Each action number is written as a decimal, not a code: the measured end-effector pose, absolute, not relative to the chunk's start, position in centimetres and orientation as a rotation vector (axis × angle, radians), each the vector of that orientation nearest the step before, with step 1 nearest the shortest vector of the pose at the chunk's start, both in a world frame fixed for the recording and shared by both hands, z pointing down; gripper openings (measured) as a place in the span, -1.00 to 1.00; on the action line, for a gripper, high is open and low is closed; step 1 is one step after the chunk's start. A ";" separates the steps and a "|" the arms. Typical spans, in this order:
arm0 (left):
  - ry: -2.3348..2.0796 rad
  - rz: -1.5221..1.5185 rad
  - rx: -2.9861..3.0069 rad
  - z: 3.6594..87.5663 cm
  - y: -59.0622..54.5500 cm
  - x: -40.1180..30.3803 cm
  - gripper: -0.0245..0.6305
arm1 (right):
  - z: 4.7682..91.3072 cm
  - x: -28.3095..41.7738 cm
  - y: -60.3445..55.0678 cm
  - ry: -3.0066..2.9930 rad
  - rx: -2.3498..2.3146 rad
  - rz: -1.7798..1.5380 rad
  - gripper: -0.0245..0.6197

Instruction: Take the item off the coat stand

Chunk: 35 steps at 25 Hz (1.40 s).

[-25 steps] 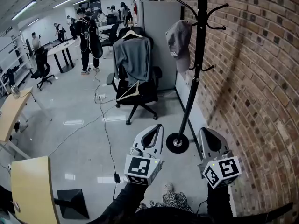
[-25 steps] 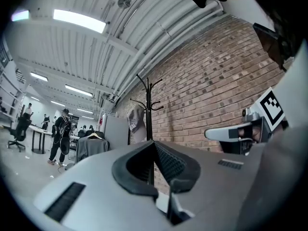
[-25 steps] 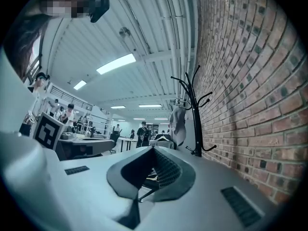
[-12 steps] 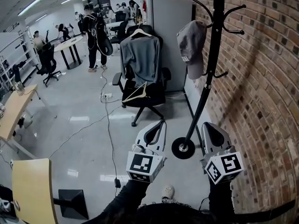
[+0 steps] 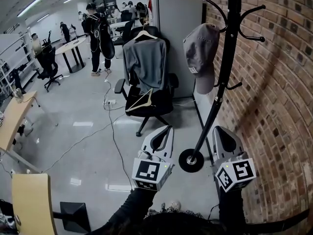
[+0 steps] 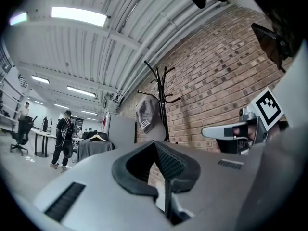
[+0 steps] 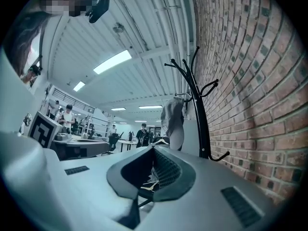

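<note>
Our left gripper [image 5: 167, 129] and right gripper [image 5: 216, 129] are both clenched shut on nothing, low beside the tall black metal coat stand [image 5: 222, 77]. The grey fabric baseball cap [image 5: 201, 53] hangs high on one of its hooks. Reaching up with the jaws still closed, we risk knocking the cap to the floor. A sideways tug could snag it and rock the stand against the red brick wall [image 5: 279, 97].

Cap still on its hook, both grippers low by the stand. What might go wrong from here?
The grey baseball cap hangs high on the black metal coat stand; pulled sideways, it may snag on its hook. The stand rests on one small round base, so a tug might tip it. The left gripper and right gripper have their jaws together; pushed at like that, the cap may drop.
</note>
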<state>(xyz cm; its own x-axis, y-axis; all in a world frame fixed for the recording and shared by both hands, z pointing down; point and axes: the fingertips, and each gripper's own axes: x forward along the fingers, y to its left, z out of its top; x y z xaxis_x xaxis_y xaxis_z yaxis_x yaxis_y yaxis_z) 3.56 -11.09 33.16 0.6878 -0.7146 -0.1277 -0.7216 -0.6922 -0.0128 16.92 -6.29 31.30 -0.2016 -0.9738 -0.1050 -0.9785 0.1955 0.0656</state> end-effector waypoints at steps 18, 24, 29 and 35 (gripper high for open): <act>1.250 0.131 -2.801 33.9 -17.9 7.3 -0.90 | 32.3 20.2 -13.6 2.445 -1.878 0.130 -0.90; 1.280 0.102 -2.803 34.9 -19.7 6.7 -0.90 | 33.1 19.9 -15.2 2.447 -1.857 0.102 -0.90; 1.231 0.106 -2.825 35.2 -22.1 7.7 -0.90 | 33.2 20.7 -17.2 2.413 -1.898 0.113 -0.90; 1.159 0.123 -2.847 34.6 -25.5 9.0 -0.90 | 31.9 21.6 -19.8 2.355 -1.938 0.157 -0.89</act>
